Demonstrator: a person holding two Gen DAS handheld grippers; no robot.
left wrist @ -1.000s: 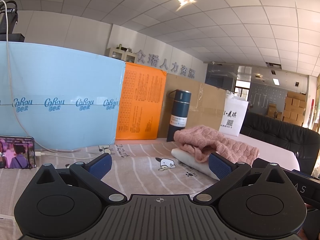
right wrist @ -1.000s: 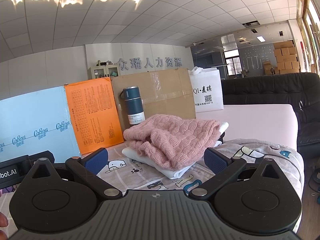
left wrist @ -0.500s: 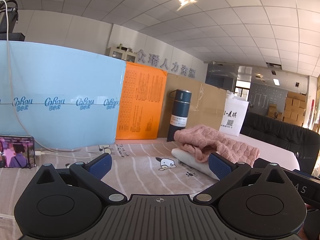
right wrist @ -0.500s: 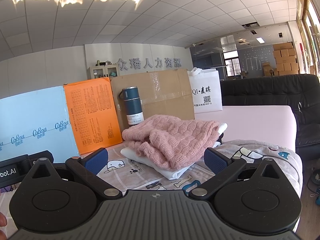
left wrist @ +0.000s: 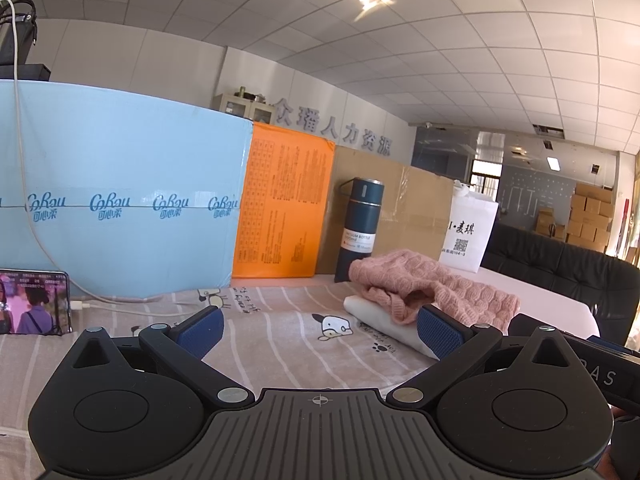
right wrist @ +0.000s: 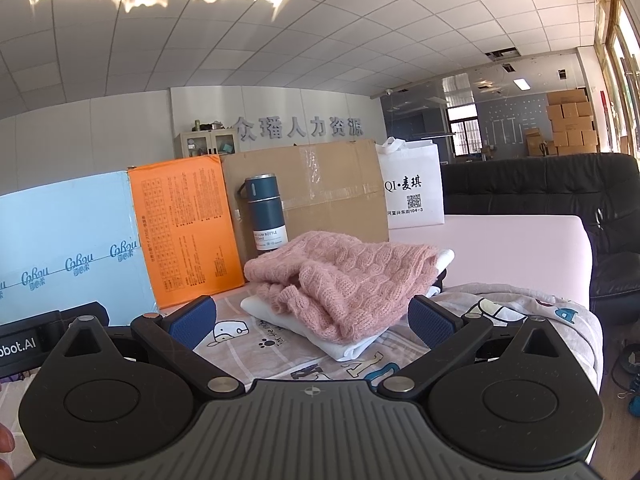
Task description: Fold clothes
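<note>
A pink knitted sweater (right wrist: 344,276) lies folded on top of a folded white garment (right wrist: 352,346) on the cartoon-print cloth. In the left wrist view the sweater (left wrist: 432,280) and the white garment (left wrist: 384,320) sit to the right. My right gripper (right wrist: 314,320) is open and empty, just in front of the pile, level with the table. My left gripper (left wrist: 320,328) is open and empty, to the left of the pile, its right fingertip (left wrist: 438,330) near the white garment's edge.
A dark blue bottle (right wrist: 266,212) stands behind the pile. Blue (left wrist: 120,200), orange (left wrist: 284,208) and brown (right wrist: 320,184) boxes and a white bag (right wrist: 414,192) line the back. A phone (left wrist: 34,302) with a cable stands at the left. A black sofa (right wrist: 580,208) is at the right.
The right gripper has drifted slightly; the pile sits a little lower and left in its view. The left gripper has hardly moved. Both stay open.
</note>
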